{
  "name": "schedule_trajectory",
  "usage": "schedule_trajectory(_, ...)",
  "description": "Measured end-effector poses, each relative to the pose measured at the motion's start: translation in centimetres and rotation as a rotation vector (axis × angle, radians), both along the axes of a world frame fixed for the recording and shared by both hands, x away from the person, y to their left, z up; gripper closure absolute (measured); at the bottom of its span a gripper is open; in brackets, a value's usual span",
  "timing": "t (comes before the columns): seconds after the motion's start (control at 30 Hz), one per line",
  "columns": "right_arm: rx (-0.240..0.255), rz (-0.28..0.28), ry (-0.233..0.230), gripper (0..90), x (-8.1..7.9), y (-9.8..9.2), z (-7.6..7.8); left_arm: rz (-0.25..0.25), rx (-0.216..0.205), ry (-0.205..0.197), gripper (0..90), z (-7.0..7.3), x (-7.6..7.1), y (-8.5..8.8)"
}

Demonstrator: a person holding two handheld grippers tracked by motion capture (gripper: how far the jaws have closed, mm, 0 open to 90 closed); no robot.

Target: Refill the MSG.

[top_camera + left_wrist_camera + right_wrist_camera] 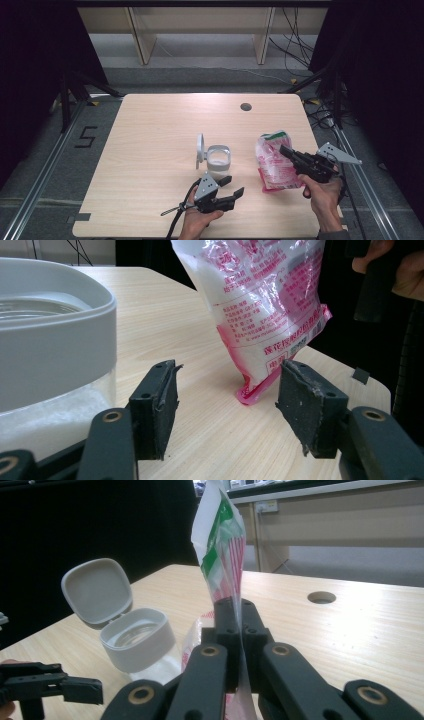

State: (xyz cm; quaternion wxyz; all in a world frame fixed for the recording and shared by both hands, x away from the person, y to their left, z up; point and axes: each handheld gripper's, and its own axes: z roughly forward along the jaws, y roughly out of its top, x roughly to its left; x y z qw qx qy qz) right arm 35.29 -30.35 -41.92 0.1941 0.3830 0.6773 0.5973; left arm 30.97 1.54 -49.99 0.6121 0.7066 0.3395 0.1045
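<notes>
Right tongs (pixel 239 611) clamping pink-printed bag (pixel 274 162), green top, seemingly white powder, left tongs (pixel 227 405) agape, empty

I worked in what looked like a lab: black curtains (pixel 30 75) flanked my wooden table (pixel 150 150), cables (pixel 295 45) trailed over grey carpet, tripod legs (pixel 70 95) stood beside floor rails (pixel 45 170).

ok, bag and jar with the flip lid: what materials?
Bag: thin glossy plastic film, likely; it crinkles, shines, and white contents show through the pink print. Jar: clear body, glass or hard plastic, can't tell which; grey collar and flip lid look like matte moulded plastic. Table: pale wood-grain top, probably laminate.
</notes>
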Motion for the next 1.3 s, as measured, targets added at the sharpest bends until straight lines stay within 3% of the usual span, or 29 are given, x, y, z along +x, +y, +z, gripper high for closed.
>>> schedule_trajectory(0.03,-0.009,-0.025,0.008,90.0,-0.2,-0.2,0.0,0.0,-0.007,-0.004,40.3,-0.1,0.1,0.1)
schedule_trajectory(0.13,-0.011,-0.018,0.006,90.0,-0.1,-0.5,-0.2,0.011,0.0,0.0,40.3,-0.1,0.0,0.4)
schedule_trajectory(0.33,-0.012,-0.056,0.024,90.0,-0.2,-1.3,-0.5,0.019,-0.006,-0.003,40.2,-0.1,0.0,0.9)
schedule_trajectory(0.37,-0.039,-0.063,0.006,90.0,0.0,-1.5,-0.6,0.019,-0.006,-0.003,40.1,-0.1,0.0,0.9)
schedule_trajectory(0.47,-0.056,-0.075,0.022,90.0,0.1,-1.8,-0.9,0.018,-0.009,-0.009,39.8,0.0,0.0,1.0)
schedule_trajectory(0.67,-0.042,-0.1,0.049,90.0,0.2,-2.3,-1.4,0.022,0.01,-0.009,39.8,0.1,0.0,1.3)
schedule_trajectory(0.87,-0.067,-0.119,0.044,90.0,0.4,-2.5,-1.8,0.018,0.003,-0.014,39.8,0.2,-0.1,1.4)
schedule_trajectory(0.9,-0.042,-0.119,0.072,90.0,0.3,-2.4,-1.9,0.019,0.005,-0.015,39.8,0.2,-0.1,1.4)
schedule_trajectory(1.0,-0.074,-0.125,0.047,90.0,0.7,-2.7,-2.3,0.017,0.004,-0.015,39.8,0.1,-0.1,1.4)
schedule_trajectory(1.07,-0.056,-0.145,0.093,90.0,0.5,-2.5,-2.4,0.016,0.005,-0.015,39.8,0.1,-0.1,1.4)
schedule_trajectory(1.1,-0.082,-0.12,0.078,90.0,0.8,-2.8,-2.6,0.011,0.001,-0.016,39.8,0.0,-0.1,1.3)
schedule_trajectory(1.13,-0.063,-0.141,0.089,90.0,0.7,-2.5,-2.8,0.011,0.001,-0.016,39.8,0.0,-0.1,1.3)
schedule_trajectory(1.2,-0.092,-0.124,0.08,90.0,1.0,-2.7,-3.0,0.006,0.001,-0.018,39.8,0.0,-0.1,1.3)
schedule_trajectory(1.23,-0.111,-0.133,0.101,90.0,1.0,-2.3,-3.3,0.005,0.005,-0.019,39.8,0.0,-0.1,1.3)
schedule_trajectory(1.27,-0.098,-0.14,0.124,90.0,0.9,-2.1,-3.3,0.005,0.005,-0.019,40.1,0.0,-0.1,1.3)
schedule_trajectory(1.3,-0.114,-0.116,0.096,90.0,1.2,-2.1,-3.5,0.006,0.02,-0.021,40.6,0.0,-0.2,1.4)
